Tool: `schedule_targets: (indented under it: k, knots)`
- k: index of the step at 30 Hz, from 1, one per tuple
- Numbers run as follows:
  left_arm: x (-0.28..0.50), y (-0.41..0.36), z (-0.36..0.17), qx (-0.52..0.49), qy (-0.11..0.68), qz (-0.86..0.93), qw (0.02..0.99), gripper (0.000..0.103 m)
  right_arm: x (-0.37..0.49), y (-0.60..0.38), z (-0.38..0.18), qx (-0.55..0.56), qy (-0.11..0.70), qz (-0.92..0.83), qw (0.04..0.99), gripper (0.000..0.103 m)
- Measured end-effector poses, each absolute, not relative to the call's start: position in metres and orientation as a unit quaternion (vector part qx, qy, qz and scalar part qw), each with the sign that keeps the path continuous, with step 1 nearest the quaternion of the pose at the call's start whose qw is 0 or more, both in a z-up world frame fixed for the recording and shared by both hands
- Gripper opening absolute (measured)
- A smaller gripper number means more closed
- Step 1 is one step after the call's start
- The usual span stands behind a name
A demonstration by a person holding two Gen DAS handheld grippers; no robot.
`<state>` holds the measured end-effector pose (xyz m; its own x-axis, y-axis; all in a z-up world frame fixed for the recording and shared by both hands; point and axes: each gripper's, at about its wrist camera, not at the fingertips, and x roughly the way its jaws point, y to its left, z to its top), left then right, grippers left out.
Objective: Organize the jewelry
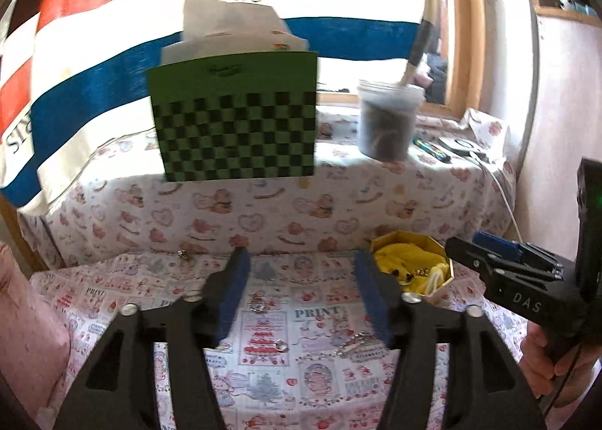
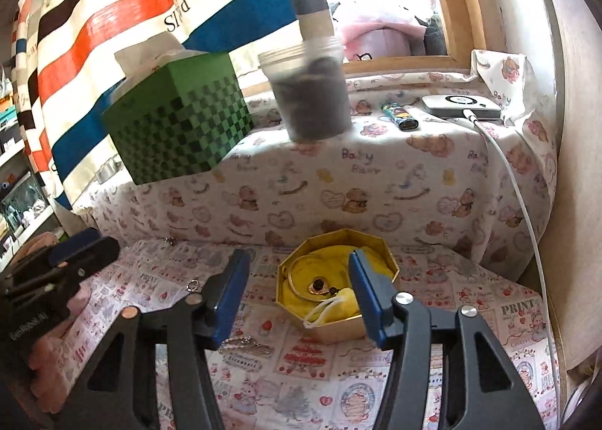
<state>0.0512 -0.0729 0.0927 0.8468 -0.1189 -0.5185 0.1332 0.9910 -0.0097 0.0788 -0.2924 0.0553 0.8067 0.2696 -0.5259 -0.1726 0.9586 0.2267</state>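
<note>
Both the left claw (image 1: 299, 279) and the right claw (image 2: 299, 281), black-framed with blue padded fingers, stand spread and pinch nothing above the printed cloth surface (image 2: 432, 354), where an octagonal gold box (image 2: 336, 281) lined with crumpled yellow fabric holds a thin bangle (image 2: 297, 279), near a loose silver ring (image 1: 281, 345) and a chain (image 1: 355, 344).

- My left gripper (image 1: 299, 272) stands open, nothing between its pads.
- Ring (image 1: 280, 345) and chain (image 1: 351, 345) lie on the cloth (image 1: 271, 385).
- Gold box (image 1: 414, 268) sits right.
</note>
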Motion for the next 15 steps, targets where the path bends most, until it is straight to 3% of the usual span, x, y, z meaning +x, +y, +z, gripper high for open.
schedule_targets:
  k: [5, 8, 10, 15]
  knots:
    - [0.056, -0.068, 0.080, 0.026, 0.256, -0.046, 0.965, 0.078, 0.085, -0.291, 0.045, 0.079, 0.291, 0.097, 0.948, 0.063]
    - [0.058, -0.065, 0.070, 0.024, 0.259, -0.046, 0.965, 0.086, 0.088, -0.290, 0.039, 0.064, 0.286, 0.075, 0.953, 0.077]
    - [0.062, -0.061, 0.063, 0.016, 0.268, -0.046, 0.962, 0.089, 0.089, -0.292, 0.038, 0.062, 0.279, 0.065, 0.956, 0.089]
    - [0.071, -0.051, 0.049, 0.019, 0.299, -0.031, 0.954, 0.097, 0.090, -0.297, 0.036, 0.071, 0.272, 0.055, 0.958, 0.098]
